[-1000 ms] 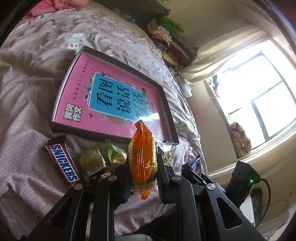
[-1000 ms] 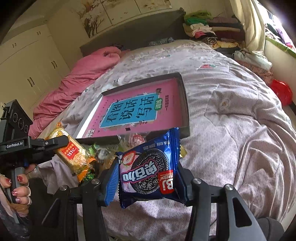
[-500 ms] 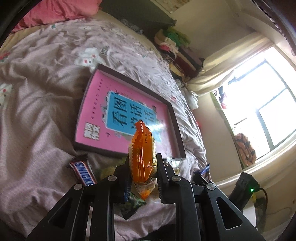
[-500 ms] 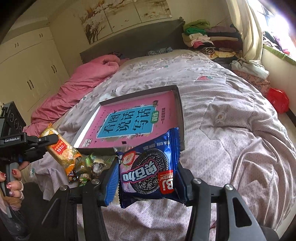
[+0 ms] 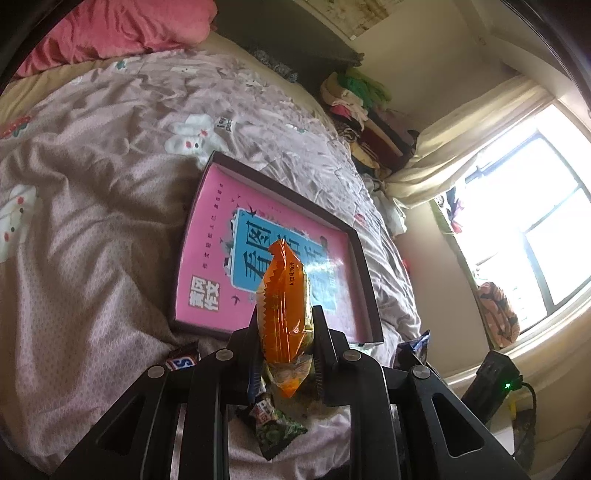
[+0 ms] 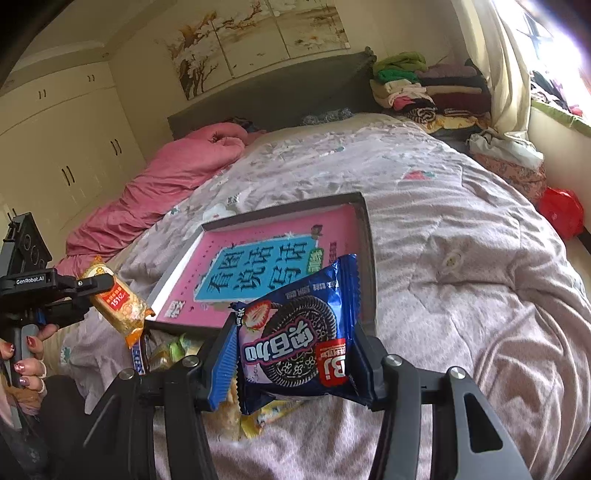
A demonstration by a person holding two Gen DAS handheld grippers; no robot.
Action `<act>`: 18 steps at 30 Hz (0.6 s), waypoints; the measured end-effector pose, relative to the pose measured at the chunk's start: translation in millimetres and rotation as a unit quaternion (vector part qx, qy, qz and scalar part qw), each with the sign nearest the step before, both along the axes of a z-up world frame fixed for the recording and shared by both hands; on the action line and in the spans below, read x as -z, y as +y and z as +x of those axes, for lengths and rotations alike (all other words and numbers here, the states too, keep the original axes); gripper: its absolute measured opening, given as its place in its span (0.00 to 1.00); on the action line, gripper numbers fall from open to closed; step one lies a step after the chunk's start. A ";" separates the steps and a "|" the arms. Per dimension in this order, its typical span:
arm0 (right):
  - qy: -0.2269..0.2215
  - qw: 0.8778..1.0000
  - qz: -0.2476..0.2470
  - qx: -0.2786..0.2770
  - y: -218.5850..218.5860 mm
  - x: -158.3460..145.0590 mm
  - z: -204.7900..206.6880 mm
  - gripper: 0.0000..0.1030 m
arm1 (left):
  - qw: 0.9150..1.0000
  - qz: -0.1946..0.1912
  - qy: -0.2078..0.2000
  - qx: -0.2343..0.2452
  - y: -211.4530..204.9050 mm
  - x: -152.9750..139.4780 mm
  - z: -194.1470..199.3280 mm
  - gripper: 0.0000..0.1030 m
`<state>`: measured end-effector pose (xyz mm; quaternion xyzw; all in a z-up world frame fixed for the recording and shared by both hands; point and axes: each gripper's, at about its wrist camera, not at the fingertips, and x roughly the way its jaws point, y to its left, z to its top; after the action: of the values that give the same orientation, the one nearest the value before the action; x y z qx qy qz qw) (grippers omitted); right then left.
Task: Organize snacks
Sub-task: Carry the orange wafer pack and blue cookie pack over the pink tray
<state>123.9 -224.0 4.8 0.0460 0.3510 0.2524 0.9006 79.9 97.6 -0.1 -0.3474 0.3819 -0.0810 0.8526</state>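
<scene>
Left tool (image 5: 284, 325) is clamping an orange snack packet (image 5: 282, 302); right tool (image 6: 295, 354) is gripping a blue cookie pack (image 6: 299, 339). Only the right view is showing the person's hand (image 6: 26, 354).

Home bedroom. Bed (image 6: 461, 266) under mauve patterned quilt; pink duvet (image 6: 177, 184) far left; dark headboard (image 6: 277, 92); cream wardrobes (image 6: 66, 147); painted wall panels (image 6: 258, 33); folded clothes (image 6: 424, 85); curtained window (image 5: 535, 229) at right.

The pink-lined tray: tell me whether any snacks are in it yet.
Empty. The tray shows only its pink printed liner; both held packets are above it, not in it.
</scene>
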 end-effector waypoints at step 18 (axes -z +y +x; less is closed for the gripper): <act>-0.005 1.000 0.020 -0.009 14.2 -0.5 49.3 0.52 | 0.999 0.030 0.011 -0.010 -13.9 -3.1 37.4 0.23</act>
<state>173.2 -209.9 5.3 0.0592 0.3419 0.2678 0.8988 117.4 83.7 3.0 -0.3260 0.3900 -0.0569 0.8593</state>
